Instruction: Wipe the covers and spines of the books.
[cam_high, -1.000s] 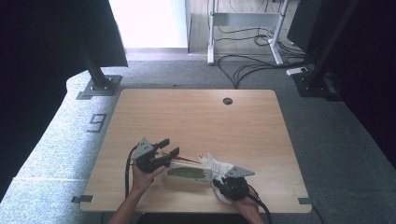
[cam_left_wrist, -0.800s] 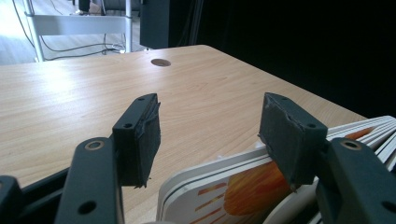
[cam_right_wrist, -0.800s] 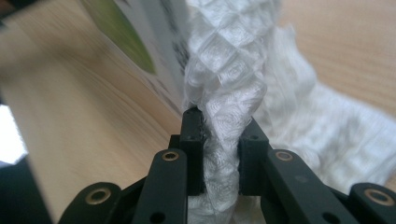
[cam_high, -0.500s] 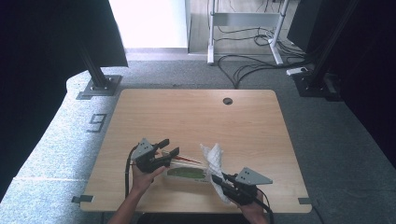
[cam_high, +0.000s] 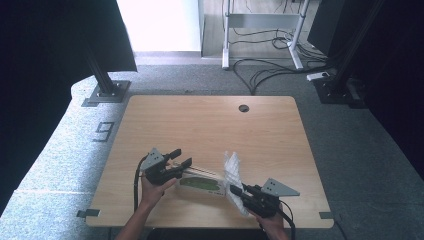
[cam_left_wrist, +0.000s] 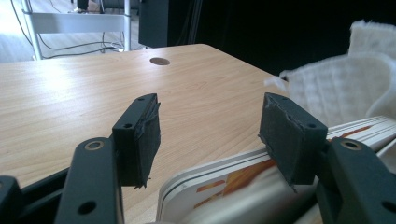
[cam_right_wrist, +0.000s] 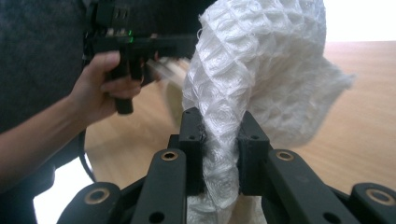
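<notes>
My left gripper (cam_high: 181, 158) at the box's (cam_high: 202, 182) left end, jaws part open astride its edge, pads not visibly pressing, box flat on the table (cam_high: 210, 125) near the front edge, my right gripper (cam_right_wrist: 220, 140) clamped on white netting (cam_right_wrist: 261, 79), lifted off the box's right end.

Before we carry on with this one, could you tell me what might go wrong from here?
1. The right gripper pinches only a bunched fold of the white mesh cloth; it may slip out as it is pulled.
2. The left gripper has its fingers open around the flat box, apparently not clamping it, so the box could drag along the table with the cloth.
</notes>
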